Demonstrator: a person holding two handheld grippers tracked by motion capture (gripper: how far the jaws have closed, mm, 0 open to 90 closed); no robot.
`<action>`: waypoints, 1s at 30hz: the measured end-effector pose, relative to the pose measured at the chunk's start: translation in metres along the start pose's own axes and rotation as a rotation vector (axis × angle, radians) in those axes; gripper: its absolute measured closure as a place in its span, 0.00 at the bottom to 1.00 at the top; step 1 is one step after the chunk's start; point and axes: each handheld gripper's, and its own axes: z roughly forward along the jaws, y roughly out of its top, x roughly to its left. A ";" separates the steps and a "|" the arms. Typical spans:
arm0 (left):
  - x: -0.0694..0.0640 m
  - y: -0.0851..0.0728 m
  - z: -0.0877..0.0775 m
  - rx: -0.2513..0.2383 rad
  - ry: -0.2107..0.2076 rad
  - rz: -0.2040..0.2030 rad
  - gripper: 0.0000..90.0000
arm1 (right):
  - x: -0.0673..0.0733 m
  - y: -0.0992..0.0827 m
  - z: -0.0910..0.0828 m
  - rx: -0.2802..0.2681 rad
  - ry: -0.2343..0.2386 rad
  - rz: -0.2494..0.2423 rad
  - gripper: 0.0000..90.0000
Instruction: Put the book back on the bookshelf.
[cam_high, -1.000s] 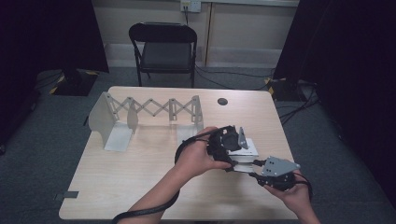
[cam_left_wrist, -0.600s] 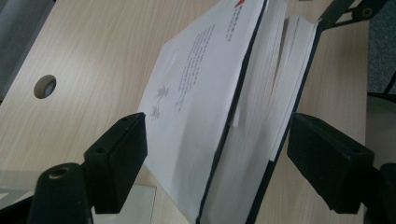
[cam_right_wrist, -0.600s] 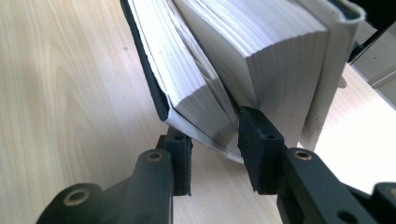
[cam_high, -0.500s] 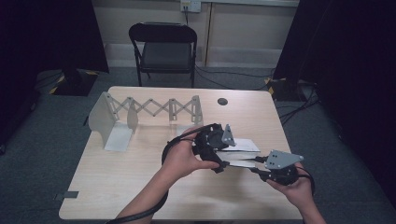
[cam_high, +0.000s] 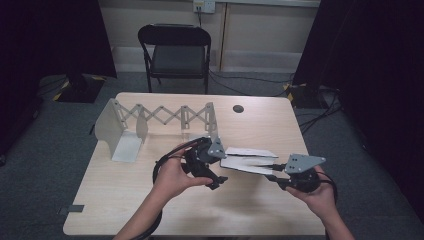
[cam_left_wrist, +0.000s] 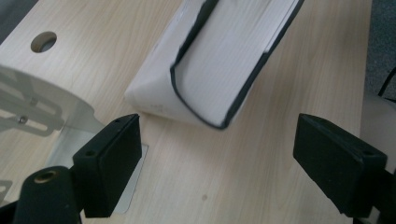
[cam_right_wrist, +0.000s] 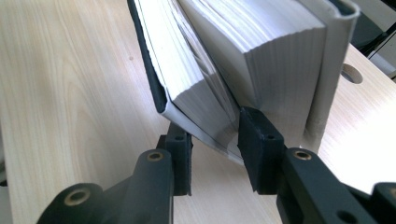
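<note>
High view: the left gripper (cam_high: 212, 167) sits near the middle of the pale wooden table (cam_high: 125, 200), the right gripper (cam_high: 277, 175) toward the near right edge, and a thick white-paged book with a dark cover (cam_high: 247, 159) lies between them, partly opened. Behind the left gripper stands a light grey metal expanding book rack with scissor-lattice links (cam_high: 160, 117).

Left gripper view: the left gripper (cam_left_wrist: 217, 154) is released, its jaws having just been opening and standing wide apart with bare tabletop between them. The book (cam_left_wrist: 219, 60) lies just ahead of the jaws, spine end toward them, not touching either pad. A corner of the rack's base plate (cam_left_wrist: 70, 121) lies beside the left-hand jaw.

Right gripper view: the right gripper (cam_right_wrist: 212, 135) is clamped on the book (cam_right_wrist: 252, 60), its pads pinching the dark cover and a sheaf of pages at the near corner. The remaining pages fan upward from the jaws.
</note>
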 end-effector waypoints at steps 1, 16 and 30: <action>0.000 -0.003 0.000 0.002 0.002 -0.005 0.17 | -0.001 0.001 0.000 0.000 0.006 0.009 0.74; -0.004 -0.058 0.013 0.004 -0.018 -0.090 0.17 | -0.002 0.004 -0.017 0.000 0.057 0.058 0.77; -0.002 -0.087 0.037 -0.002 -0.046 -0.144 0.16 | -0.010 0.007 -0.018 0.011 0.064 0.074 0.78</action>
